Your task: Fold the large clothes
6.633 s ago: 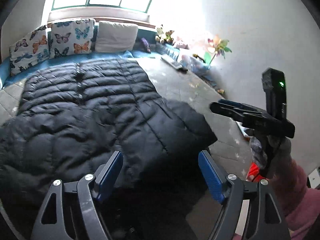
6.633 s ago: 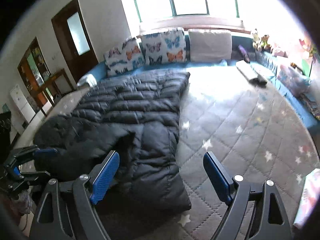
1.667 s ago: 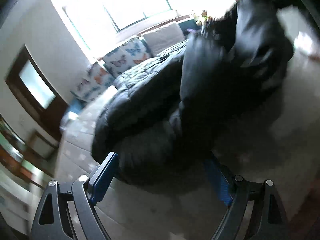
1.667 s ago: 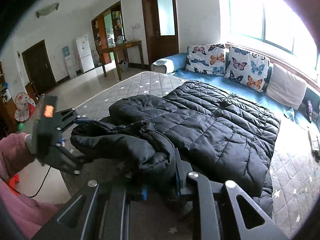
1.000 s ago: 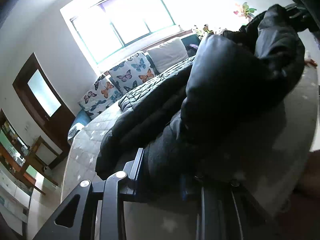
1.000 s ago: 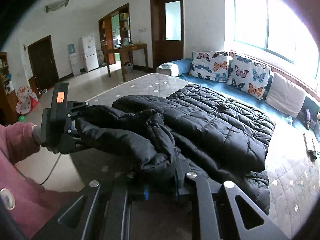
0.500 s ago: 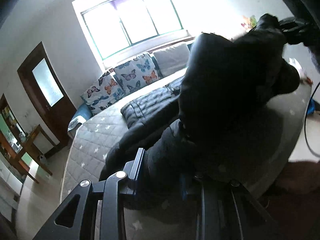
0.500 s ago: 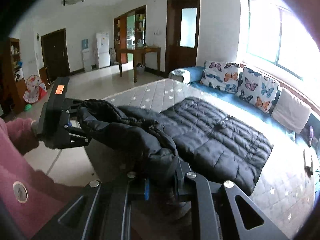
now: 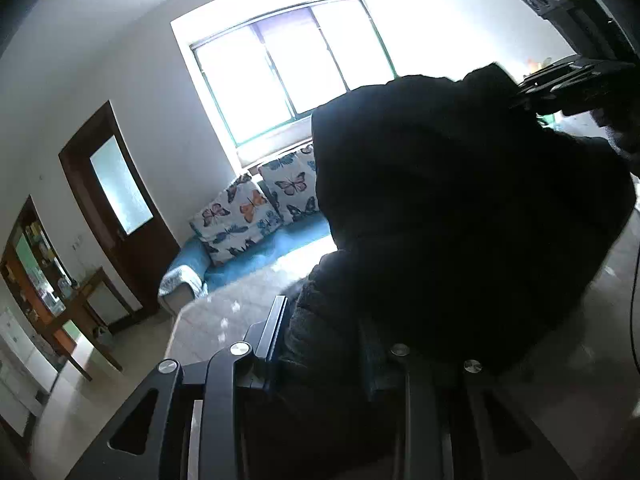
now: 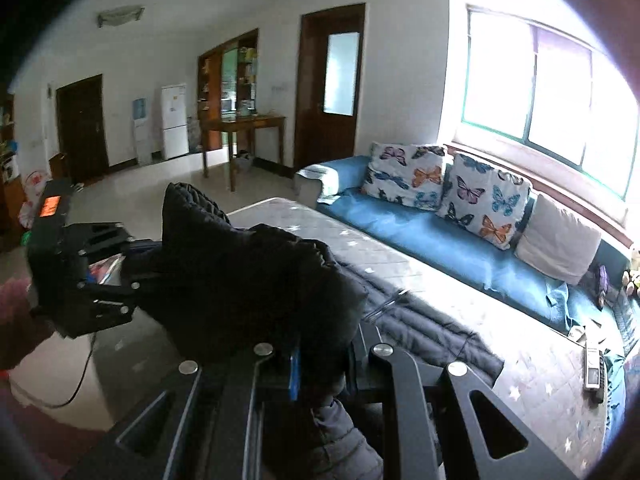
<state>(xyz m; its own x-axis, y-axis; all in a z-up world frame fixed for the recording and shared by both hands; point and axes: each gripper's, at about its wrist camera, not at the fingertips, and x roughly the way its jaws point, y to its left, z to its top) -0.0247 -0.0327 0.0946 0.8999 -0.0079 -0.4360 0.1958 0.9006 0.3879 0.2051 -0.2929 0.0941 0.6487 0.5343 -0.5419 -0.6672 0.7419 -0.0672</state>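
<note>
Both claws clamp the black jacket: left claw [image 9: 324,344] & right claw [image 10: 322,364] each pinch a bunched edge, lifted off the near edge of the bed [image 10: 400,264]; the far part of the jacket [image 10: 248,280] lies on the bed. Puffy, soft, bulky, prob light but slick shell; grip at seams/hem corners, not mid-panel, or it'll slide.
</note>
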